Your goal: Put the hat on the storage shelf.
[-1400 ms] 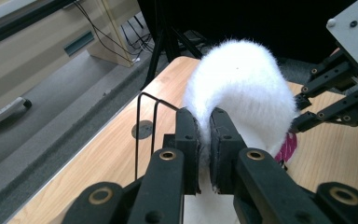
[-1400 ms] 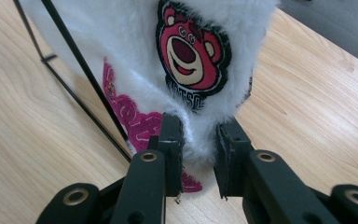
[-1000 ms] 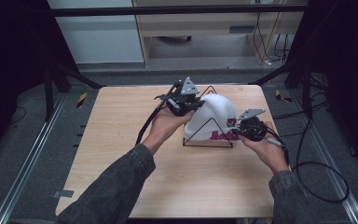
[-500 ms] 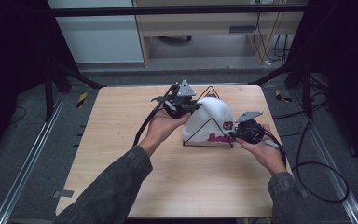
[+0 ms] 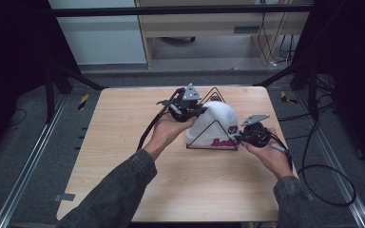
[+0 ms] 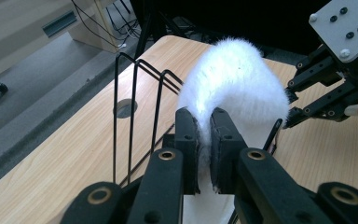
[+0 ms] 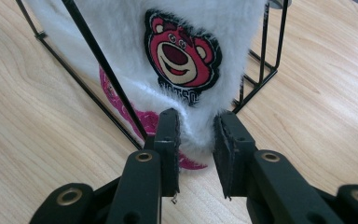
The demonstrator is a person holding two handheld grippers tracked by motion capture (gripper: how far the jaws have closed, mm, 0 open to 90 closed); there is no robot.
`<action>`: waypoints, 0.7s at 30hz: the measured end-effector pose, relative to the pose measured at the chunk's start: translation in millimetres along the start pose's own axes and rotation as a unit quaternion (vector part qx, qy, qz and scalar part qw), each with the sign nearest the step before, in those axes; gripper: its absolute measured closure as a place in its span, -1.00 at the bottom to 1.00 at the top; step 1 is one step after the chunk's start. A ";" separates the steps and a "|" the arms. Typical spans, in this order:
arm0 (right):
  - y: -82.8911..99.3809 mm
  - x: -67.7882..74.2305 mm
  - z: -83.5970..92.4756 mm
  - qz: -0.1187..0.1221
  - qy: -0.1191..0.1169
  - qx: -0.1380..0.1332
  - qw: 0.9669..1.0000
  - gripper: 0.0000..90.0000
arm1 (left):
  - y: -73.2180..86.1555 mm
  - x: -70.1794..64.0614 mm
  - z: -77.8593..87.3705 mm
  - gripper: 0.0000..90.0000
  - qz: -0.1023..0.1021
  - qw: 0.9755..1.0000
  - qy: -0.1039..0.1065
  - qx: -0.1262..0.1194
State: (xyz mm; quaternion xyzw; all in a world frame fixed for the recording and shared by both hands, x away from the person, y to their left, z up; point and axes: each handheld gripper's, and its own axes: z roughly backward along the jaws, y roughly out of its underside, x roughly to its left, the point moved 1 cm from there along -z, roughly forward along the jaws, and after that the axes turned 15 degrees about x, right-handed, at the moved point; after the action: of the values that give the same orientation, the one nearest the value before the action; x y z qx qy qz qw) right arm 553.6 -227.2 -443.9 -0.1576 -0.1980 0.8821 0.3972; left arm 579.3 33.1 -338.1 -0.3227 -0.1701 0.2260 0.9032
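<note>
Holding a white fluffy hat (image 5: 215,122) at mid-frame of the high view, both grippers are pinched onto its fabric; the hat sits draped over a black wire rack (image 5: 212,137) on the wooden table (image 5: 123,142). The left gripper (image 6: 204,140), bottom centre of its own view, has its jaws closed tight on a fold of the white fur near the crown. The right gripper (image 7: 195,135), low centre of its own view, is clamped on the hat's lower edge, just under the bear patch (image 7: 181,51). Risk, as judged: the rack's slanted wire (image 7: 103,70) crosses in front of the fabric, so a pull from either hand could snag the hat and drag or tip the light rack; the fur is also slippery, and a thin pinch may slide off. View comparison: the right gripper view shows the bear patch and the pink lettering (image 7: 121,100) close up, and the wire lying beside the left jaw; the left gripper view shows the rack's upright loops (image 6: 135,98) at left of frame and the other gripper (image 6: 307,100) at upper right.
</note>
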 end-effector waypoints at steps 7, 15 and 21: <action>4.0 -0.9 -1.4 -0.004 -0.004 -0.002 1.000 0.62 | 1.8 -0.5 -1.7 0.85 0.005 1.000 0.004 -0.001; 6.4 -2.3 1.8 -0.012 -0.003 -0.007 1.000 0.49 | 7.9 1.1 -2.1 0.72 0.005 1.000 0.003 0.000; 14.6 -2.0 17.3 -0.024 0.003 -0.027 0.999 0.43 | 11.2 3.0 10.3 0.38 0.014 1.000 -0.018 -0.018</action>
State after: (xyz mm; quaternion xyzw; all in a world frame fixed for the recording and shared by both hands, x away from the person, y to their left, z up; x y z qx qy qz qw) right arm 538.1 -241.5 -435.5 -0.1660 -0.2247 0.8662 0.4142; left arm 573.8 47.6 -337.5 -0.3369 -0.1856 0.2416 0.8909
